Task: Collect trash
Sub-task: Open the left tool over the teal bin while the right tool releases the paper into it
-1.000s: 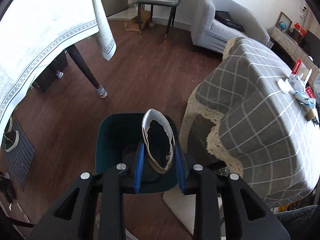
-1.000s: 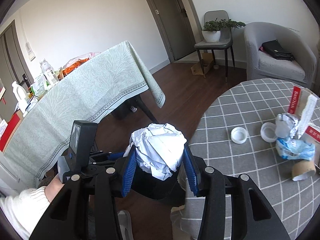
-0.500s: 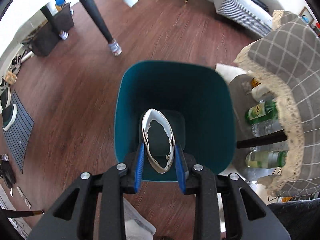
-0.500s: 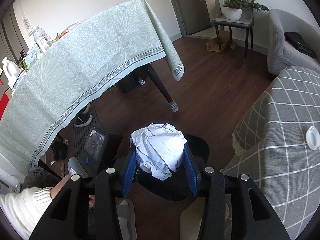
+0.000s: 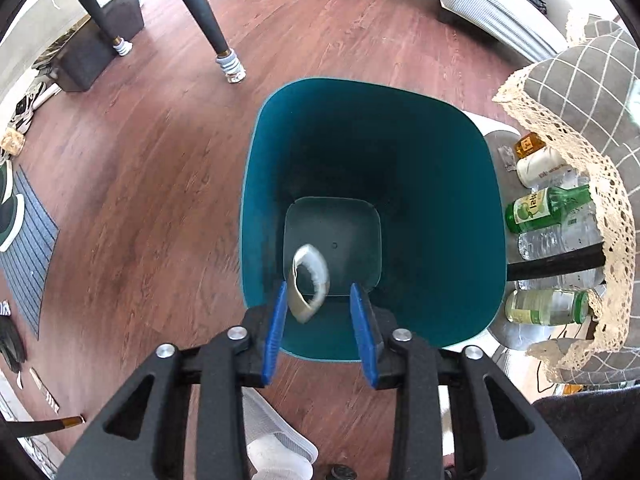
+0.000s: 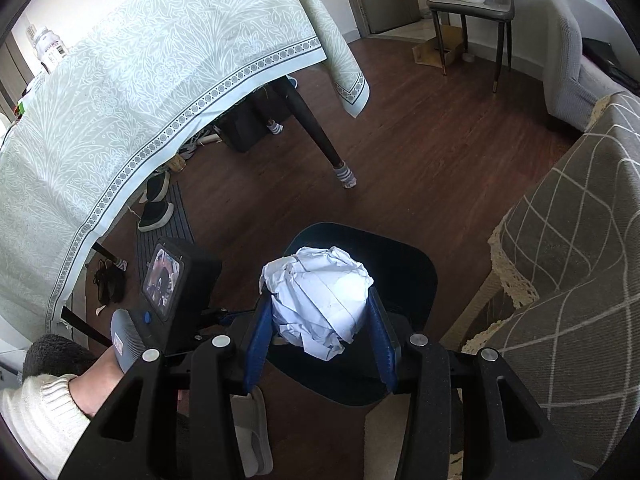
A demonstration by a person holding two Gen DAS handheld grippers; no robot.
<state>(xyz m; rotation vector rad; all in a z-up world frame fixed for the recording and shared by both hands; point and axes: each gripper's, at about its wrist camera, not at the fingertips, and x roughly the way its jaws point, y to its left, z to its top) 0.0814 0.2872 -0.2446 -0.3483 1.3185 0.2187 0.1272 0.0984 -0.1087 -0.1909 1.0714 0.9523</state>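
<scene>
A teal trash bin stands on the wood floor below my left gripper. The left gripper is open over the bin's near edge. A torn cardboard ring, blurred, is loose between the blue pads and falling into the bin. My right gripper is shut on a crumpled ball of white paper and holds it above the same bin, which looks dark in this view. The left gripper's body and the hand holding it show at the left of the right wrist view.
A round table with a grey checked cloth stands right of the bin, with bottles on a shelf beneath it. A table with a pale green cloth and a dark leg stands beyond. A slipper lies by the bin.
My left gripper has opened and let go of the cardboard ring, which is dropping into the bin. The right gripper with the paper ball has come lower and closer over the bin.
</scene>
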